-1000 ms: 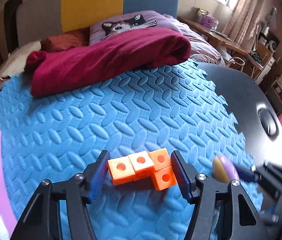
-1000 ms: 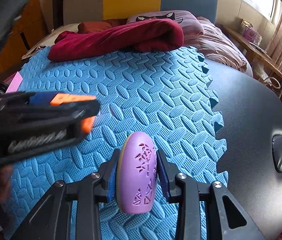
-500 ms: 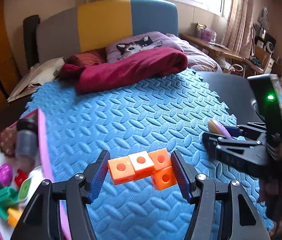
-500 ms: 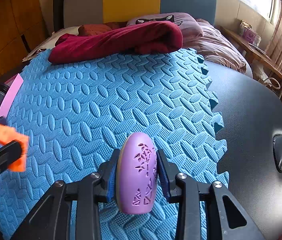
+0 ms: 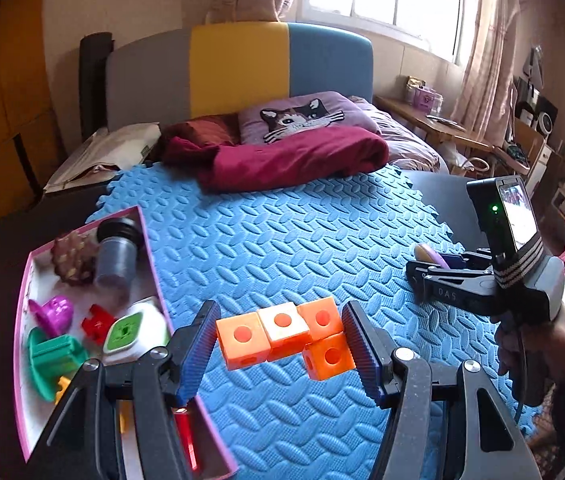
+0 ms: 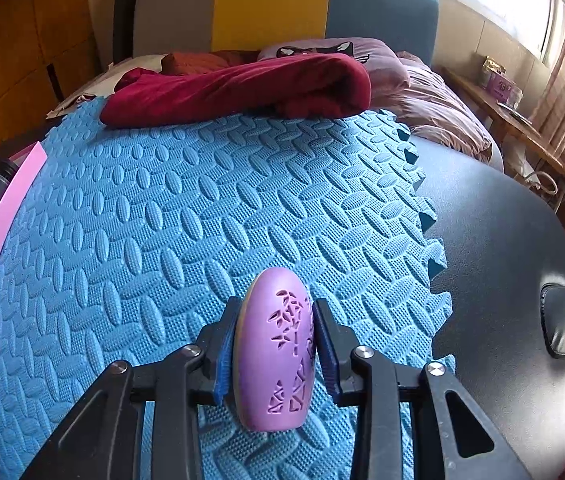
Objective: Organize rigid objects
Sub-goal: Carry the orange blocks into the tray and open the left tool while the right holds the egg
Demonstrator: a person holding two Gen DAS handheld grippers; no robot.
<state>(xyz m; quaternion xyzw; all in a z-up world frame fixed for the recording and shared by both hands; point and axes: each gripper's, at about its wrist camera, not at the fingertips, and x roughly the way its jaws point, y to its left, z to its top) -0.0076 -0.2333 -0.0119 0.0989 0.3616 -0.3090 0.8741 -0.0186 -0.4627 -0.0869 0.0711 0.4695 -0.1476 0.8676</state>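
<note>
My left gripper (image 5: 280, 342) is shut on a piece of linked orange and white cubes (image 5: 284, 332) and carries it above the blue foam mat (image 5: 282, 240), near the pink-rimmed tray (image 5: 150, 256) at the left. My right gripper (image 6: 274, 344) is shut on a purple oval shell with cut-out marks (image 6: 274, 356), low over the mat's right part. In the left wrist view the right gripper (image 5: 434, 262) shows at the right, a hand behind it, the purple shell (image 5: 428, 254) peeking out.
The tray holds several small toys: a grey cup (image 5: 116, 252), a brown lump (image 5: 72, 258), a green block (image 5: 50, 354), a purple piece (image 5: 52, 312). A dark red blanket (image 6: 242, 88) lies along the mat's far edge. A black tabletop (image 6: 502, 260) lies right of the mat.
The left gripper has drawn back and to the left with the cube piece, bringing the tray and its toys into view. The right gripper and purple shell have stayed put.
</note>
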